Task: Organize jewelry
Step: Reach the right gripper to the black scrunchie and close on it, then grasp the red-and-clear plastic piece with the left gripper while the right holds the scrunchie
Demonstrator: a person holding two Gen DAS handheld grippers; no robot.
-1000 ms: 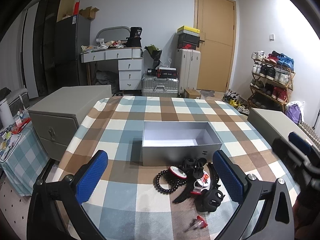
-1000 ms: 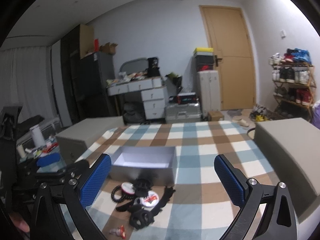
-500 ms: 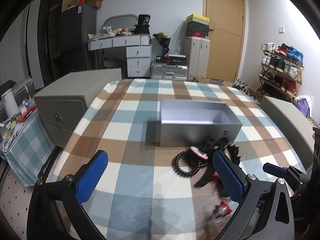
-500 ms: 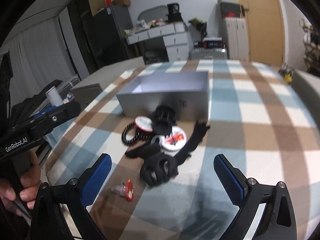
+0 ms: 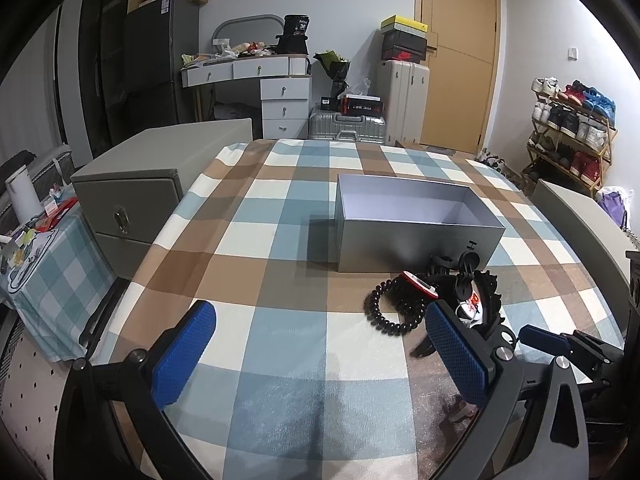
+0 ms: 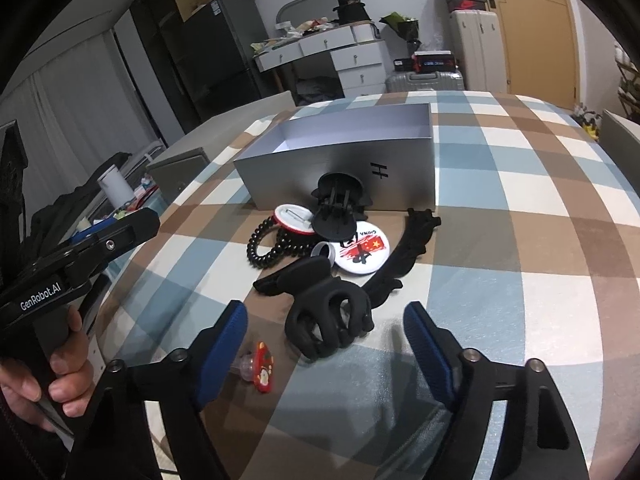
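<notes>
Right gripper jaws closing, fingers not yet touching the black hair claw between them. Left gripper fingers apart, holding nothing. Accessory pile beside grey box, mid-counter.

A lived-in home bedroom — dressing table, suitcases, shoe rack by the door.
</notes>
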